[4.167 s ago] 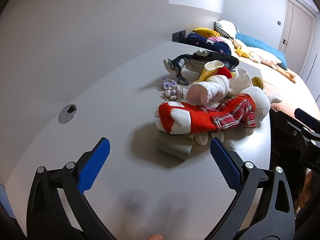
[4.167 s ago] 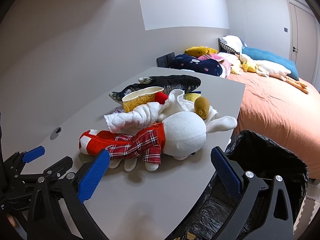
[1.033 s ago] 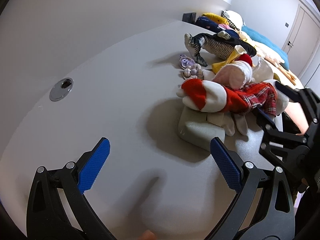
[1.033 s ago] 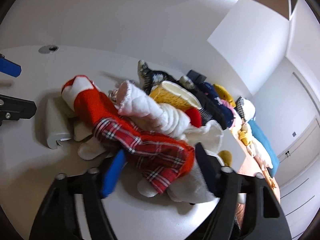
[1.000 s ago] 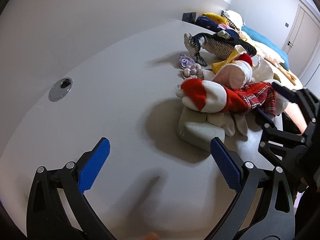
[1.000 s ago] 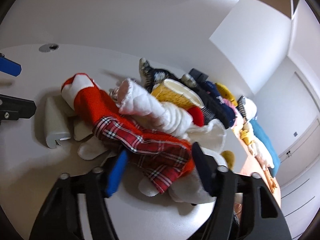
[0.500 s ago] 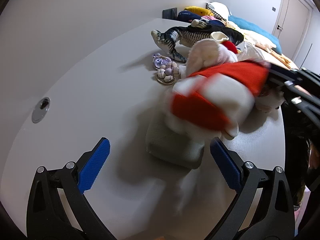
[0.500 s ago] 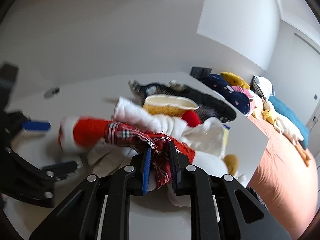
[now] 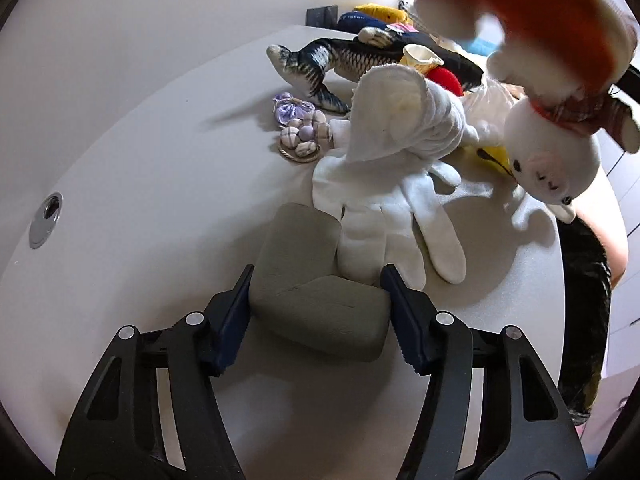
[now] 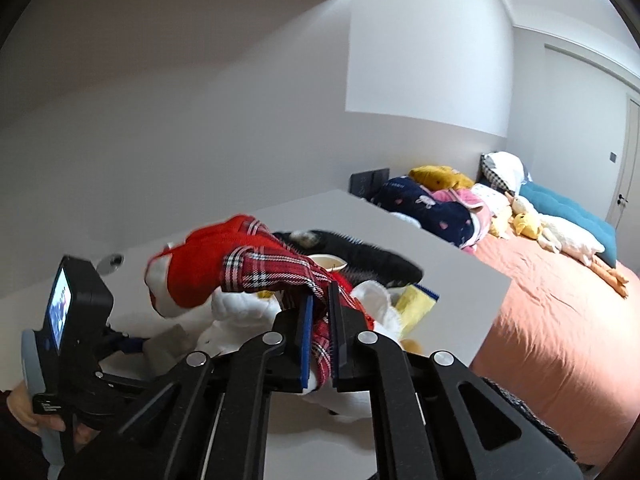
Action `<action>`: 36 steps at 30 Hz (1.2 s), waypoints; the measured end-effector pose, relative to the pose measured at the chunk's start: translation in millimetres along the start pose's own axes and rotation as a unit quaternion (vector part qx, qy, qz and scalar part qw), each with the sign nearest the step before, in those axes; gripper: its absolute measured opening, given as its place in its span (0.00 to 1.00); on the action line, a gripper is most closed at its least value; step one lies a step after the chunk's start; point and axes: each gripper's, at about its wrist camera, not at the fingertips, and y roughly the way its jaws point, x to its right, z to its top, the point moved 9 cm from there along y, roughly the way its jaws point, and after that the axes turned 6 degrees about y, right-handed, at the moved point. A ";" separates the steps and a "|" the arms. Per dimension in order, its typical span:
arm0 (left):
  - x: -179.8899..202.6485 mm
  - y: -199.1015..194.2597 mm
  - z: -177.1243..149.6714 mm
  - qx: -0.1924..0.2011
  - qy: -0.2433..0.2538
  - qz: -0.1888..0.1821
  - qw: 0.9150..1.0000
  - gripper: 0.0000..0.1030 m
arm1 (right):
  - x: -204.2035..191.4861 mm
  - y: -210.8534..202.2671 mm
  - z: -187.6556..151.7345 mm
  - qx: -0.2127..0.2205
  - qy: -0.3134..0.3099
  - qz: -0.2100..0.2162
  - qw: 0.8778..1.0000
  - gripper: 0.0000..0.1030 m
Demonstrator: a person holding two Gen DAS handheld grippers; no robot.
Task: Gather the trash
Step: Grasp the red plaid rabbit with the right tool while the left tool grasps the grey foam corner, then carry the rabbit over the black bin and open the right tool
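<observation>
A grey foam block (image 9: 304, 280) lies on the white table (image 9: 140, 200). My left gripper (image 9: 316, 312) straddles it, jaws closing, and both blue pads touch its sides. My right gripper (image 10: 320, 320) is shut on the red plaid cloth of a white plush toy (image 10: 240, 264). That plush toy (image 9: 548, 160) hangs lifted over the table's right side, its red end blurred. A white glove (image 9: 384, 208) lies just beyond the block. A black bin bag (image 9: 584, 300) hangs past the table's right edge.
A rolled white towel (image 9: 400, 120), a paper cup (image 9: 418, 56), a fish plush (image 9: 340, 56) and a small purple trinket (image 9: 300, 128) crowd the far table. A cable hole (image 9: 46, 220) sits at the left. A bed (image 10: 540, 320) with pillows stands on the right.
The right gripper shut on the plush toy's plaid cloth and lifted it off the table, uncovering the glove and block. The left gripper moved up to the block and narrowed around it.
</observation>
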 end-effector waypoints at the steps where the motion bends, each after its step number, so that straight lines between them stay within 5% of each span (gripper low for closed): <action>1: -0.3 -1.5 -0.2 0.004 -0.002 0.003 1.000 0.58 | 1.9 -2.6 2.1 0.002 0.003 -0.001 1.000 0.05; 17: 10.4 -76.8 21.0 0.077 -0.007 0.020 0.997 0.57 | 36.2 -73.9 24.1 0.061 0.032 -0.021 0.997 0.05; 36: 135.7 -83.6 41.5 0.097 0.062 -0.060 0.992 0.57 | 138.5 -144.4 -12.4 0.064 0.084 -0.118 0.987 0.05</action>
